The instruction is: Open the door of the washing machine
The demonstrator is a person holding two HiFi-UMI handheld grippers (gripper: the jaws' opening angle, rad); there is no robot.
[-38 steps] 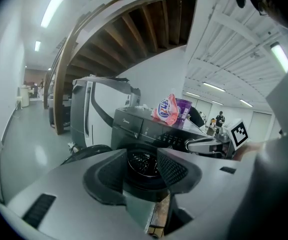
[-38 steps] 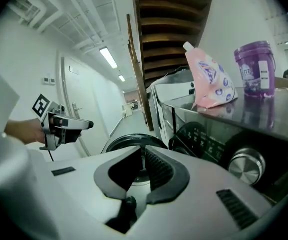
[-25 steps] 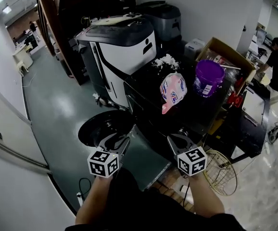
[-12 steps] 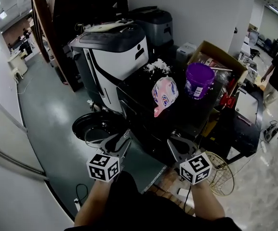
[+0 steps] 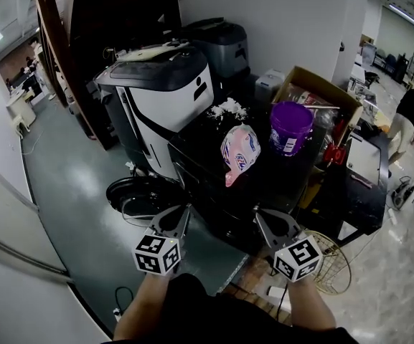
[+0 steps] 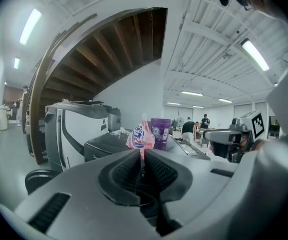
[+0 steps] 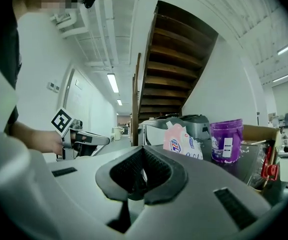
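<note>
Evidently the grip had just been given up: a second before, the left gripper (image 5: 172, 215) stood half open just above the round door (image 5: 138, 192), and now its jaws were closing to a narrow slit with nothing between them. The right gripper (image 5: 270, 219) kept its jaws pressed together, empty. Both had drawn up and back from the black washing machine (image 5: 264, 185), whose door hung swung out low at its left, so the task looked done. A pink pouch (image 5: 239, 153) and a purple tub (image 5: 290, 127) stood on the machine's top. Around it were a grey-green floor (image 5: 70, 170), a white-and-grey appliance (image 5: 160, 92), a cardboard box (image 5: 321, 84) and a dark staircase (image 5: 85, 13).
</note>
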